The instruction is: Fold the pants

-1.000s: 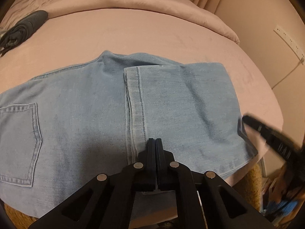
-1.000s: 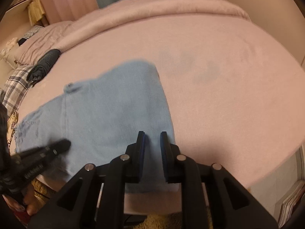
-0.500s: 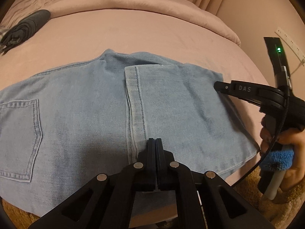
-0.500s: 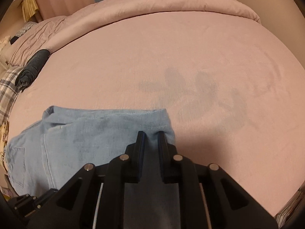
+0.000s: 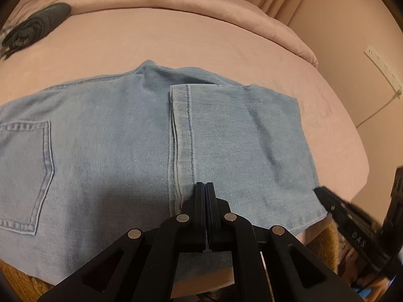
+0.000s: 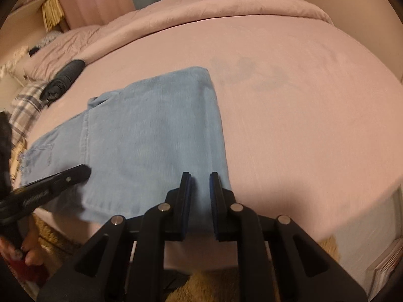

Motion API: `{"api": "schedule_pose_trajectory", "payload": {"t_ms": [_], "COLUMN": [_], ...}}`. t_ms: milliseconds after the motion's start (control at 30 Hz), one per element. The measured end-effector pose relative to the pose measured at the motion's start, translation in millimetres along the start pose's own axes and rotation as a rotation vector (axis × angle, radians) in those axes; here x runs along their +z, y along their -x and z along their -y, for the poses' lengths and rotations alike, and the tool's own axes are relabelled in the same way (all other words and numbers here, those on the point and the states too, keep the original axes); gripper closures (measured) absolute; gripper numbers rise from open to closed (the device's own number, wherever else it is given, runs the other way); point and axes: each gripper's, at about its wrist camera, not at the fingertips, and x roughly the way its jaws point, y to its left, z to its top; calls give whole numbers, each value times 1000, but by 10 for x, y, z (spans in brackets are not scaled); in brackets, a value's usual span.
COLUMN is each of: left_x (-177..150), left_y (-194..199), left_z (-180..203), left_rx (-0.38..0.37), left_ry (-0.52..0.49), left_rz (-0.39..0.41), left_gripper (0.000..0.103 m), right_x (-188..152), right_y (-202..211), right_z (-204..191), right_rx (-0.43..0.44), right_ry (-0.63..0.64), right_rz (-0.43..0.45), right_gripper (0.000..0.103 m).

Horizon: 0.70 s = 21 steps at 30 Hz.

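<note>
One pair of light-blue jeans lies partly folded along the near edge of your pink bed, with two grippers working it.

From the left: one back pocket shows at the frame's edge, cut off by the fisheye rim. One hemmed leg end lies doubled over the seat. Your left gripper sits clenched just right of that hem, fingers pressed flat together low over the denim; whether any cloth is pinched cannot be told. Your right gripper hovers released at the fold's near right corner, denim visible in its gap. In the left view it appears blurred at the far right. One dark rolled garment rests well apart, near one plaid pillow.
</note>
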Motion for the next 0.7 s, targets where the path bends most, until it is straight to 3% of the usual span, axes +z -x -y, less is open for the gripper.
{"api": "schedule_pose_trajectory", "payload": {"t_ms": [133,233,300,367,533,700], "left_x": [31,53,66,59,-32,-130], "left_y": [243,638,910,1116,1424,1440], "left_z": [-117,-324,-589,-896,-1559,-2046], "left_rx": [-51,-5,10,28,194,329], "left_ry": [54,75,139,224,408,485], "left_rz": [7,123,187,236,309,328], "left_gripper": [93,84,55,41,40,40], "right_x": [-11,71,132,191,324,246], "right_y": [20,20,68,110,42,-468], "right_z": [-105,-272,-376,-453,-826,-1109], "right_rx": [-43,-99,-87,-44,59,-26], "right_ry": [15,60,90,104,144,195], "right_rz": [3,12,41,63,79,-48], "right_gripper": [88,75,60,48,43,41]}}
